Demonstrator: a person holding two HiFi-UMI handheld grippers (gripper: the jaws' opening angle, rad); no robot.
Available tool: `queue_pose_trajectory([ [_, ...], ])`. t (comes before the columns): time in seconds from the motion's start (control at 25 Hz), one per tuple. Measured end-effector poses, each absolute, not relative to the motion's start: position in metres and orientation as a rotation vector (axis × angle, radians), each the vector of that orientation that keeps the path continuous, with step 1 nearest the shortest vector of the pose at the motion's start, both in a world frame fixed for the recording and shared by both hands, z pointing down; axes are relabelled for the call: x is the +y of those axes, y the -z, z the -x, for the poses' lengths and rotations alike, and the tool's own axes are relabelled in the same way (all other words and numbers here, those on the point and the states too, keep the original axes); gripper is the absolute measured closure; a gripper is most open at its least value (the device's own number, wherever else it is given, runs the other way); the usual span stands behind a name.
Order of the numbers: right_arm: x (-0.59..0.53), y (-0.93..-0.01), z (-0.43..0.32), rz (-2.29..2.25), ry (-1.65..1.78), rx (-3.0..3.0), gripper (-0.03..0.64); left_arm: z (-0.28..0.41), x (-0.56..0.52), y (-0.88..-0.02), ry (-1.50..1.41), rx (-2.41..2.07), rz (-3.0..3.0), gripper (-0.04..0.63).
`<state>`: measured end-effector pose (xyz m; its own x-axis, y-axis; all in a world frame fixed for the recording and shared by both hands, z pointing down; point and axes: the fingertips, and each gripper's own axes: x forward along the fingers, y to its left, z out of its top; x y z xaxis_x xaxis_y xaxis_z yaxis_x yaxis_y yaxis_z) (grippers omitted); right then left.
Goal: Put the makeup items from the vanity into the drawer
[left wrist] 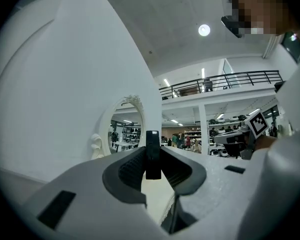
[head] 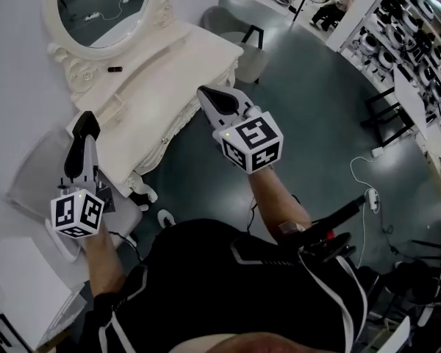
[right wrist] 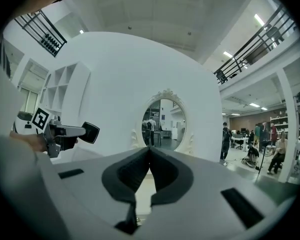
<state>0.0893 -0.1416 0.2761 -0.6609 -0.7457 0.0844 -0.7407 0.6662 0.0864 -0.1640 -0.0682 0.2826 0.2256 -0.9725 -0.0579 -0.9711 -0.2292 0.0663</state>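
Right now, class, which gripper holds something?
The left gripper: its jaws clamp a slim black stick; the right gripper is shut with nothing between.

Workshop hall, shown by shelves (head: 420,22) and mezzanine railing (left wrist: 220,78).

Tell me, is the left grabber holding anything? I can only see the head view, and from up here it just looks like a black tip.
Observer: Yes. In the left gripper view, the left gripper is shut on a slim black stick, which stands upright between its jaws.
Operator: What about the other one?
Observer: The right gripper is shut with nothing in it. Its own view shows the jaws meeting.
Operator: What is it pointing at?
Observer: The oval mirror on the vanity, straight ahead in the right gripper view.
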Motion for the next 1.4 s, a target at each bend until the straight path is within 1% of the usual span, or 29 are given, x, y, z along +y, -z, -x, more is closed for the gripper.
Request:
queue_pose_trajectory([
  [0.44, -0.210, -0.283, -0.015, -1.289, 0.053, -2.730, 0.611, 0.229, -0.146, -0.290, 0.122, -1.857, -2.499, 0.505],
  [0.76, -0.244, -0.283, 0.026, -1.340, 0.036, -2.701, 0.612, 0.271, -0.178, -0.298, 0.098, -1.799, -2.524, 0.505],
  [1.08, -0.294, -0.299, 0.053, -1.237, 0.018, -2.729, 0.612, 0.283, -0.218, -0.335, -0.003, -1.807, -2.463, 0.505],
  [1.4, -0.367, -0.311, 0.060, -1.072, -0.012, -2.772, 0.612, 0.274, -0.272, -0.364, -0.136, -1.873, -2.368, 0.505],
])
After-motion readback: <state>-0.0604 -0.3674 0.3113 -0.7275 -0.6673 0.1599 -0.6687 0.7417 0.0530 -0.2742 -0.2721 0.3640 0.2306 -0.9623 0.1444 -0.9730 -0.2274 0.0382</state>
